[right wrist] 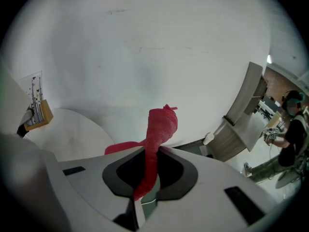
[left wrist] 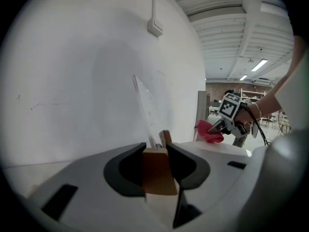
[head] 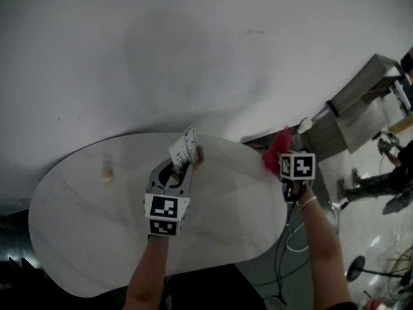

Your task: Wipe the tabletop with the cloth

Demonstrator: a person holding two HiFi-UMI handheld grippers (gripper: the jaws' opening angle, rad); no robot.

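- One white wall behind everything, bare, no writing.
- One white oval table, pushed against the wall.
- One person standing far off on the right.
- Two grippers, each with a cube of black-and-white square markers; patterns only, no words.
- Left gripper: over the table's far middle, jaws clamped on the wooden base of the card stand.
- Right gripper: at the table's far right edge, jaws pinched on the cloth.
- One card stand: clear upright sheet in a wooden block, with a card of small dark print, too small to read.
- One red cloth: twisted and bunched, sticking out past the right jaws at the table's edge; can't tell if it touches the top.
- One small tan lump on the table's left, well apart from both grippers; can't tell what it is.
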